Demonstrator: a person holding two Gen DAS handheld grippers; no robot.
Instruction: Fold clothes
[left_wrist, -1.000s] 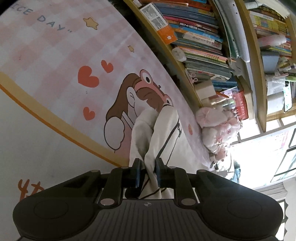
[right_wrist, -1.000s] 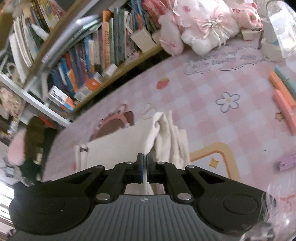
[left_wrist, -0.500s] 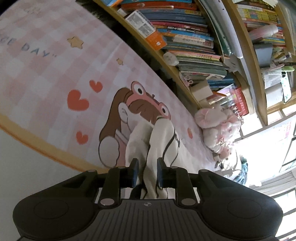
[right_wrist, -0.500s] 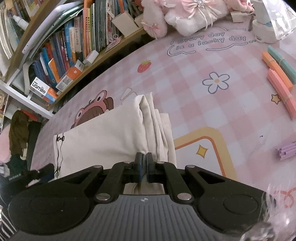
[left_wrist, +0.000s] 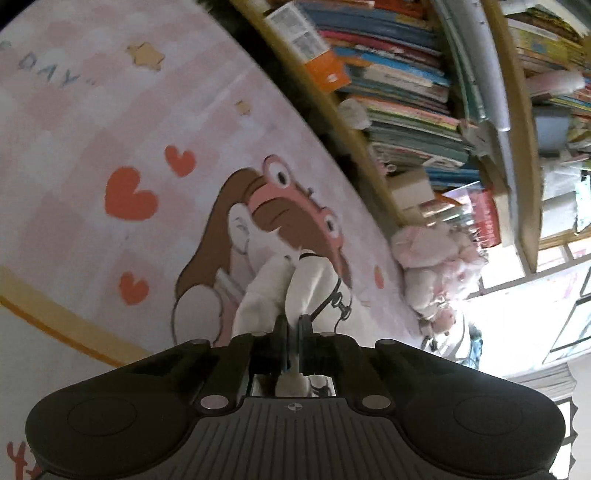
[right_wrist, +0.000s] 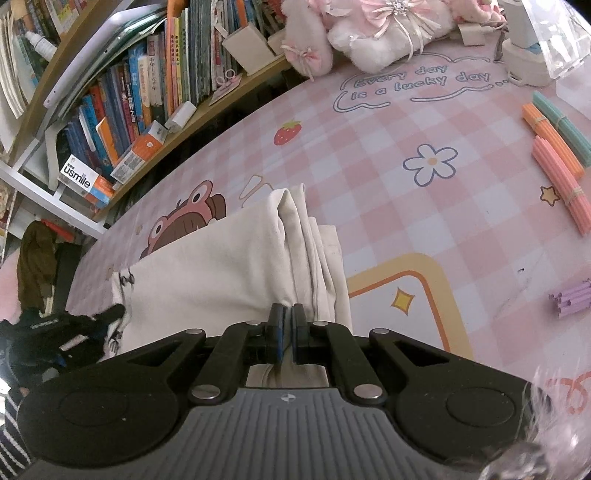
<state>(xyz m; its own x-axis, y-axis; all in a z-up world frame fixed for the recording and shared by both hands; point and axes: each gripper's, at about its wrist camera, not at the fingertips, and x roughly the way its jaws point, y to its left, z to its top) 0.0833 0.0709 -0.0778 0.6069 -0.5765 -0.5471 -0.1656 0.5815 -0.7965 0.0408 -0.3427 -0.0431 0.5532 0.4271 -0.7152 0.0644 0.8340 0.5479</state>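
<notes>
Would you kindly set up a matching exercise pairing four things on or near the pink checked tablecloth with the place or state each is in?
Things:
1. cream garment
2. bundled pink sticks
3. pink plush toy
4. books

Places or states:
A. on the wooden shelf beside the table
B. at the table's far edge, above the "lucky day" lettering
C. gathered in folds, pinched by the right gripper
D. lying at the right side of the cloth

Pairs: 1-C, 2-D, 3-B, 4-A
</notes>
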